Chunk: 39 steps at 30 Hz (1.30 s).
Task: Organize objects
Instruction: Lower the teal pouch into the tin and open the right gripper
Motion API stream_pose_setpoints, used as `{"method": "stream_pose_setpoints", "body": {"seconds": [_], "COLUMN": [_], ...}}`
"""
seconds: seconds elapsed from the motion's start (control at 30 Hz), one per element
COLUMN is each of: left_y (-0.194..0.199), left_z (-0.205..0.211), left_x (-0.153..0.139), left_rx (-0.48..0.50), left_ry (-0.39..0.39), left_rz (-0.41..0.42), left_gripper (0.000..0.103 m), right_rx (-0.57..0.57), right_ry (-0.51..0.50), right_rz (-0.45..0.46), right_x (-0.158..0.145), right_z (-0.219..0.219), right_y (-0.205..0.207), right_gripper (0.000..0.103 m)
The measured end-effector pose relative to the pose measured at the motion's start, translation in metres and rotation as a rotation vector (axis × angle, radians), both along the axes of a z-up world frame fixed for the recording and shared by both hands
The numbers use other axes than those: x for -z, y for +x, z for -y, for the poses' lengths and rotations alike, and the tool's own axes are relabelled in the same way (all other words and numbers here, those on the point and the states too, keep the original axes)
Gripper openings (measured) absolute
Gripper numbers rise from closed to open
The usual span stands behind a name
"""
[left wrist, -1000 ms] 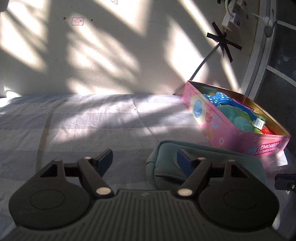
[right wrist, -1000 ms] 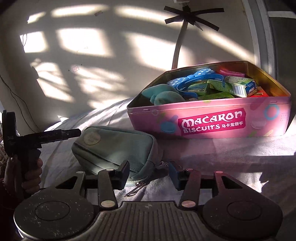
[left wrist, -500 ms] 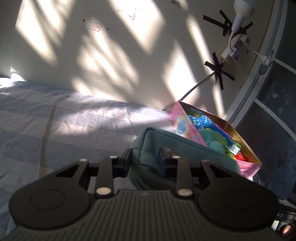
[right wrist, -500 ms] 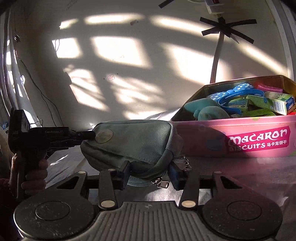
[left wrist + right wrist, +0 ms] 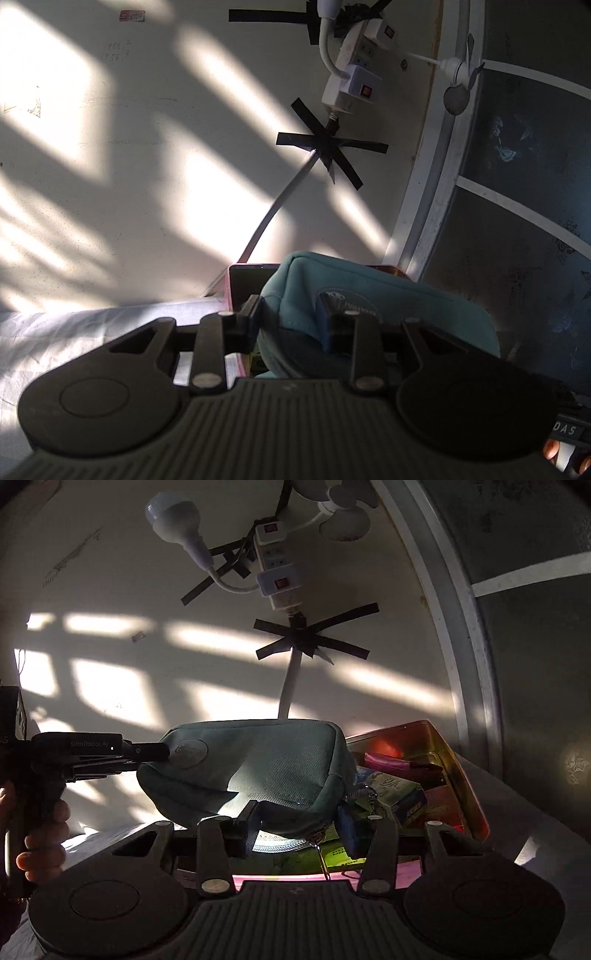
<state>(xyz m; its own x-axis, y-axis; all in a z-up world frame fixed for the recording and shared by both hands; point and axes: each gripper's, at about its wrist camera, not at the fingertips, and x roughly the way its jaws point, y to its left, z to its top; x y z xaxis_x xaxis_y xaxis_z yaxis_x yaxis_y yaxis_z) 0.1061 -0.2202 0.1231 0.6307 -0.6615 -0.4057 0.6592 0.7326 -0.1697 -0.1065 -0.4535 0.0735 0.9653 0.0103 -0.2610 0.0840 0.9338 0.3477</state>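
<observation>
Right wrist cam: teal pouch (image 5: 266,760) is now up in the air, carried by both grippers w/ its right end over the open pink biscuit tin (image 5: 458,775). A sec ago it lay flat on the bedsheet (image 5: 74,332) beside the tin; half a sec ago it was just lifting. Right gripper (image 5: 295,829) is clamped on the pouch's lower zipper edge, fingers pinching fabric, zip pulls dangling by the right finger. Left gripper (image 5: 291,321) is closed on the pouch's other end, near the round logo patch (image 5: 190,753); seen from the right cam its tip sits right at that patch.

Left wrist cam: pouch fills the centre, tin rim (image 5: 255,266) just behind it, taped power strip (image 5: 351,70) on the wall above.

Tin already holds boxes and a pink item (image 5: 391,762), so it's pretty full. Judgement: transport nearly done; next is lower the pouch onto the contents and let go. Risk: pouch perches on top or hangs over the rim.
</observation>
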Motion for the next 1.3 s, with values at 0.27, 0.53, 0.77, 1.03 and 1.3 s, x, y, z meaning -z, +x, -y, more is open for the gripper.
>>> {"method": "stream_pose_setpoints", "body": {"seconds": [0.27,0.53,0.77,1.03,1.3], "left_y": [0.018,-0.035,-0.075,-0.095,-0.108], "left_z": [0.064,0.062,0.031,-0.016,-0.065], "left_x": [0.036,0.016,0.011,0.026,0.046], "left_rx": [-0.099,-0.136,-0.143,-0.223,-0.325], "left_ry": [0.242,0.345,0.329,0.332,0.32], "left_rz": [0.026,0.185,0.138,0.088,0.042], "left_gripper": [0.045,0.074,0.081,0.089,0.094], "right_rx": [0.178,0.24,0.242,0.197,0.132], "right_ry": [-0.088,-0.067,-0.032,-0.009,0.022], "right_rz": [-0.006,0.096,0.12,0.084,0.004], "right_x": [0.018,0.012,0.01,0.007,0.015], "right_z": [0.024,0.02,0.0,-0.025,-0.054], "right_y": [0.037,0.007,-0.037,-0.056,-0.055], "right_gripper": [0.068,0.068,0.068,0.068,0.068]}}
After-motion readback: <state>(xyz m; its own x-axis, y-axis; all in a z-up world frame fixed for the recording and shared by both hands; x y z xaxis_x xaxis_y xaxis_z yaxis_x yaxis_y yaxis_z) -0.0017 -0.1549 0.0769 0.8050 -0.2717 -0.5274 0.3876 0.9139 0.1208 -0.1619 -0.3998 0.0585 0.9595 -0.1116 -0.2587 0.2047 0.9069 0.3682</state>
